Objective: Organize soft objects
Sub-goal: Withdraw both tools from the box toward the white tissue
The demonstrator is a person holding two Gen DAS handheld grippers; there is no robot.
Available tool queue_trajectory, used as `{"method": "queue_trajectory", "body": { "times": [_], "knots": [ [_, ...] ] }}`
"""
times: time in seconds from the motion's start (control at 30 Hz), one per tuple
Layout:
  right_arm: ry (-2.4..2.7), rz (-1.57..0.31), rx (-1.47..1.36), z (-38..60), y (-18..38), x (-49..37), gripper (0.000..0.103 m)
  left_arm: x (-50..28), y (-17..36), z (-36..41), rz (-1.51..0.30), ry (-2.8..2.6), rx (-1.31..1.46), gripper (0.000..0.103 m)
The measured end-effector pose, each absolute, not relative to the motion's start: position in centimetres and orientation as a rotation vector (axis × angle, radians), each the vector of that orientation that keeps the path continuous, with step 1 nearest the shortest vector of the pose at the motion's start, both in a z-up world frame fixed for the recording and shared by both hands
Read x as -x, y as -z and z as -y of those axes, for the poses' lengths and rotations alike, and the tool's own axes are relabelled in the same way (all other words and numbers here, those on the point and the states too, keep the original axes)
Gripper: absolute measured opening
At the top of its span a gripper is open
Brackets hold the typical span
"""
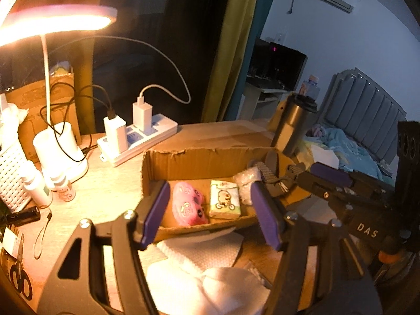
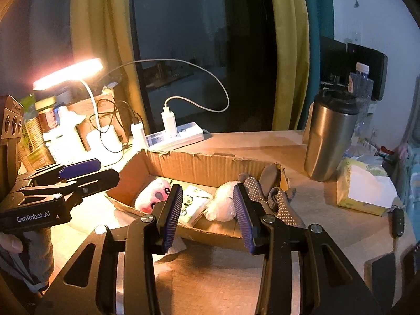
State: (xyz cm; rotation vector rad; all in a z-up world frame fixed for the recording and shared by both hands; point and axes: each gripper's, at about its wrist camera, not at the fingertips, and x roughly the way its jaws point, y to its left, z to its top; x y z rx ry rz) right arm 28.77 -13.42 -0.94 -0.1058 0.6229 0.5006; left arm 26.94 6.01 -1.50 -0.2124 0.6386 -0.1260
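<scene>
Lamplit table [image 2: 210,275]: you're hovering both hand-held grippers, left [image 1: 210,210] w/ "GenRobot.AI" print, right [image 2: 207,215] w/ "DAS", both open & empty, over cardboard box [image 2: 199,168].

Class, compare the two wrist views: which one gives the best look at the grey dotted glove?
The right wrist view. The grey dotted glove lies draped over the cardboard box rim, dots and fingers clear. The left wrist view shows only part of it, beside the right gripper.
</scene>
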Motion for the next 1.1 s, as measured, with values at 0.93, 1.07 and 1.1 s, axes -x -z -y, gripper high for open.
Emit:
{"method": "queue_trajectory", "body": {
  "times": [0.93, 1.07, 1.1],
  "knots": [
    [-0.488, -0.567, 0.126, 14.3, -0.8, -22.0, 0.043, -20.0, 0.0, -5.5, -0.576, 0.126, 0.212, 0.066],
    [-0.495, -0.570, 0.134, 13.9, -0.6, -21.2, 0.043, -18.9, 0.3, -5.8, -0.575, 0.123, 0.217, 0.066],
    [-0.497, -0.572, 0.136, 13.8, -0.5, -21.0, 0.043, -18.7, 0.3, -5.9, -0.575, 0.121, 0.219, 0.066]
  ]
}}
